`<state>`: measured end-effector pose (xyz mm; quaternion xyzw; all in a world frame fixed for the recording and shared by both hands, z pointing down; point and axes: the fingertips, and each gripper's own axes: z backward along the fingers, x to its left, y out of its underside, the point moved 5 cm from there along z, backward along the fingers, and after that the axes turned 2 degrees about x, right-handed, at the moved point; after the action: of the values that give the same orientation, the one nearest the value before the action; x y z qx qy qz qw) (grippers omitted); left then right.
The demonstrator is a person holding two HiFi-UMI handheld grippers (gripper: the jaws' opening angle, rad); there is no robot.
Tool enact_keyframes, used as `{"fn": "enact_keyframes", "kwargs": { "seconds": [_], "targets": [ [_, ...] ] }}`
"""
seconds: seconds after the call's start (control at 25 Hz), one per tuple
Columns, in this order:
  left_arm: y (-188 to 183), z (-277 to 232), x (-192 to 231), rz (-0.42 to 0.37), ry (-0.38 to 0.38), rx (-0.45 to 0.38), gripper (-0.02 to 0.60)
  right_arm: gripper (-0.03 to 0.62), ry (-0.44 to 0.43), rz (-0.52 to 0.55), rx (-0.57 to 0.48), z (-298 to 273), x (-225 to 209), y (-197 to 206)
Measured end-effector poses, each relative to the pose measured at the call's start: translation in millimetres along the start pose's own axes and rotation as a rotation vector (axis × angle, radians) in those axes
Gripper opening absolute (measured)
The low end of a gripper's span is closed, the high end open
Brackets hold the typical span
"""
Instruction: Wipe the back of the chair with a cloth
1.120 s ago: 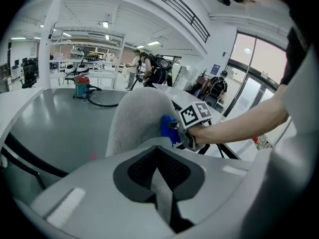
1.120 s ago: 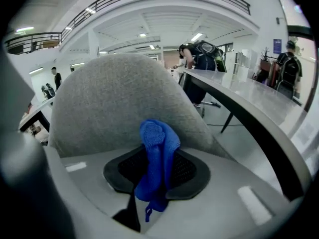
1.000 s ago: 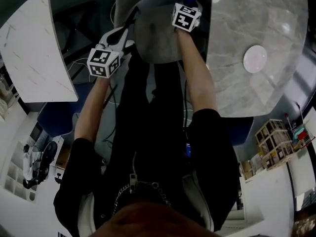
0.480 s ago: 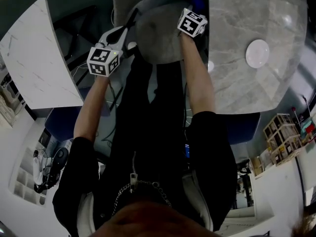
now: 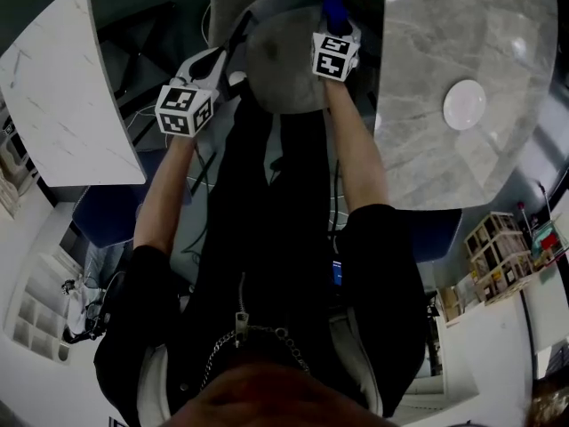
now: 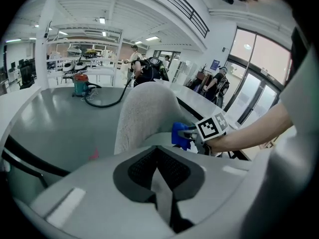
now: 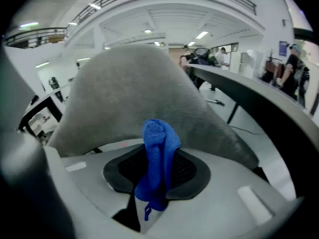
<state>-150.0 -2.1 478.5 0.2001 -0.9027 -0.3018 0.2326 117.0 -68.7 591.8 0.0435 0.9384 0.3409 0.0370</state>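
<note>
head view: both grippers reach out to the grey chair back [image 5: 283,74]. the right gripper [image 5: 334,27] is at its right edge, with the blue cloth [image 5: 333,11] sticking out past its tips. the left gripper [image 5: 231,47] is at the opposite edge, its tips against or just beside the padding. a round marble table [image 5: 462,25] lies on the right gripper's outer side.

left gripper view: the left gripper [image 6: 160,180] has its jaws drawn together with nothing between them. the chair back [image 6: 144,108] rises just ahead of its tips. beyond that, to the right, the cloth [image 6: 180,135] shows in the right gripper [image 6: 192,133].

right gripper view: the right gripper [image 7: 152,193] is clamped on the cloth [image 7: 159,143], which bunches into a roll past the tips. the chair back [image 7: 129,88] fills the space straight ahead. whether the cloth presses on the fabric i cannot tell.

the wipe looks to be under way. to do it well, press the loose roll onto the padding, not the hard jaw tips, and sweep in overlapping strokes from edge to edge. the left gripper should steady the chair so that it does not swivel. only the cloth's lower end is pinched, so dragging too hard could pull it free.
</note>
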Motion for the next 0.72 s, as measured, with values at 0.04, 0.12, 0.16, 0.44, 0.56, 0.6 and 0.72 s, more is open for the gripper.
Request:
{"fn": "enact_keyframes", "kwargs": {
  "seconds": [0.04, 0.12, 0.16, 0.44, 0.56, 0.6, 0.72],
  "targets": [
    [3.1, 2.7, 2.5, 0.012, -0.012, -0.003, 0.011, 0.112, -0.061, 0.035, 0.003, -2.5, 17.1, -1.1],
    [9.6, 9.9, 9.3, 0.041, -0.041, -0.01, 0.011, 0.112, -0.172, 0.106, 0.01, -5.7, 53.5, -2.5],
    [12.9, 14.0, 13.0, 0.057, -0.056, -0.014, 0.011, 0.112, -0.229, 0.148, 0.013, -6.0, 72.8, -2.3],
    [38.1, 48.9, 44.9, 0.146, -0.161, -0.036, 0.011, 0.114, -0.736, 0.555, 0.093, 16.9, 214.2, 31.7],
    [47.7, 61.9, 54.8, 0.177, -0.195, -0.051, 0.011, 0.115, -0.944, 0.773, 0.136, 38.0, 253.3, 56.0],
    [51.5, 66.0, 56.9, 0.19, -0.206, -0.057, 0.011, 0.115, -0.983, 0.819, 0.149, 41.4, 261.1, 62.3],
    [64.4, 75.9, 60.5, 0.221, -0.229, -0.065, 0.011, 0.115, -1.008, 0.868, 0.169, 36.5, 270.9, 67.2]
  ]
}}
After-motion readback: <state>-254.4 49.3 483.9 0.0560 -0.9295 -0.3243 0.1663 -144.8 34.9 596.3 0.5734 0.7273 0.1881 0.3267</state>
